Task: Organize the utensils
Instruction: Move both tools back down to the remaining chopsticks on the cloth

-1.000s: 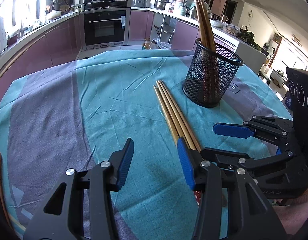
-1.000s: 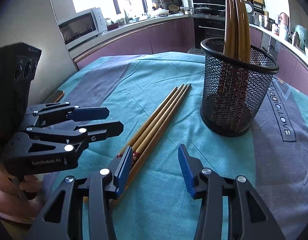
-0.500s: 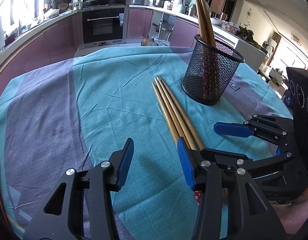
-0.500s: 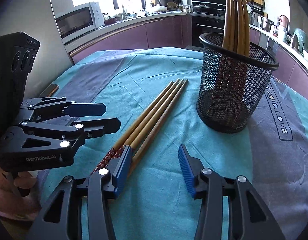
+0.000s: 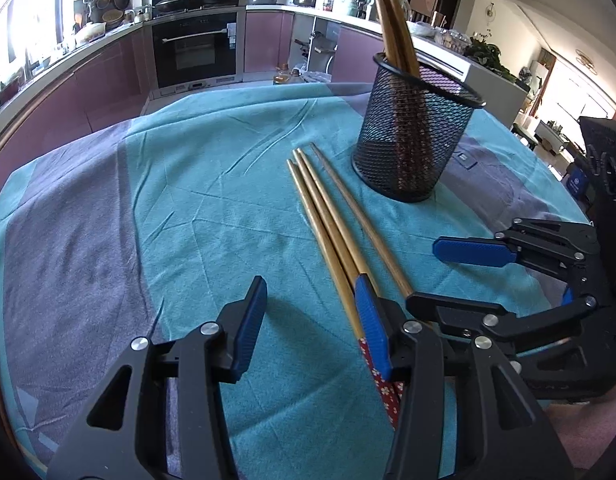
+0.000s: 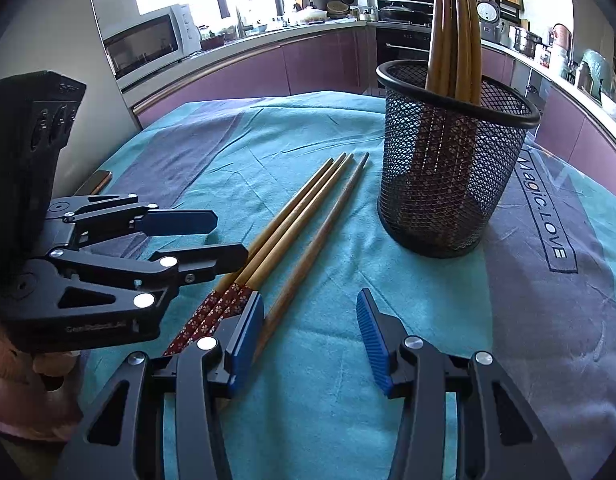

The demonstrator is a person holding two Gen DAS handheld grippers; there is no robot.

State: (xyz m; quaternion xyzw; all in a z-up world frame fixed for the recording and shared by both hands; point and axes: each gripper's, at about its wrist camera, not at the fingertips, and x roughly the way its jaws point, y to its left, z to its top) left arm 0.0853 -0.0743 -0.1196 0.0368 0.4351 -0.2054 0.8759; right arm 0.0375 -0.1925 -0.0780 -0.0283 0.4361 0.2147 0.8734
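Both grippers hanging spread and empty over the loose chopsticks

The left gripper (image 5: 310, 322) and right gripper (image 6: 310, 334) are gaping beside three chopsticks (image 6: 295, 232) lying near the mesh holder (image 6: 448, 176), which is standing on a teal-and-purple cloth (image 5: 187, 216) before purple kitchen cabinets (image 5: 107, 80).

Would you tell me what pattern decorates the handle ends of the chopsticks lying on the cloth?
Red with small white flowers, clearest in the right wrist view.

Sunlit kitchen (image 5: 107, 80), purple cabinets (image 6: 316, 64), oven (image 5: 195, 52).
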